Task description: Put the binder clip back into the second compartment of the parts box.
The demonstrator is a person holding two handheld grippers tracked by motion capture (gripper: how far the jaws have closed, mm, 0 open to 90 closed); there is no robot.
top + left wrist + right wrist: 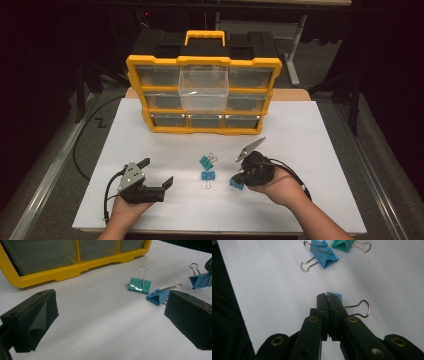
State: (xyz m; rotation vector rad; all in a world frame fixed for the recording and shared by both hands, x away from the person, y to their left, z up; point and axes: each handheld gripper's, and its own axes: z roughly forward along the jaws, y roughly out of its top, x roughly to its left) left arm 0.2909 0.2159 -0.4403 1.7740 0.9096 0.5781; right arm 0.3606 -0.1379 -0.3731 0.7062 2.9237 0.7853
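We look down on a white surface [300, 200] with a yellow organizer [204, 95] standing at its far side; one clear drawer [203, 89] in its middle column is pulled out.

Our right hand-held gripper [236, 183] is closed on a blue clip [335, 295], pinching it by one of its wire handles just above the surface. Two more clips lie between our hands: a green clip [207, 161] and, just in front of it, a second blue clip [208, 176]. Our left hand-held gripper [157, 174] rests at the near left with its jaws wide apart and nothing between them.

What could go wrong: the grip seems thin, on little more than wire. We judge the held clip could swing or slip free on the way to the open drawer, since its body hangs to one side of the jaws. It could also knock the drawer's front wall and fall outside if it comes in low.

Hard to make out: in the right gripper view the jaws cover most of the held clip, so how deeply it sits is unclear. We cannot see inside the drawer or tell what the other compartments hold. The organizer is cut off in the left gripper view.
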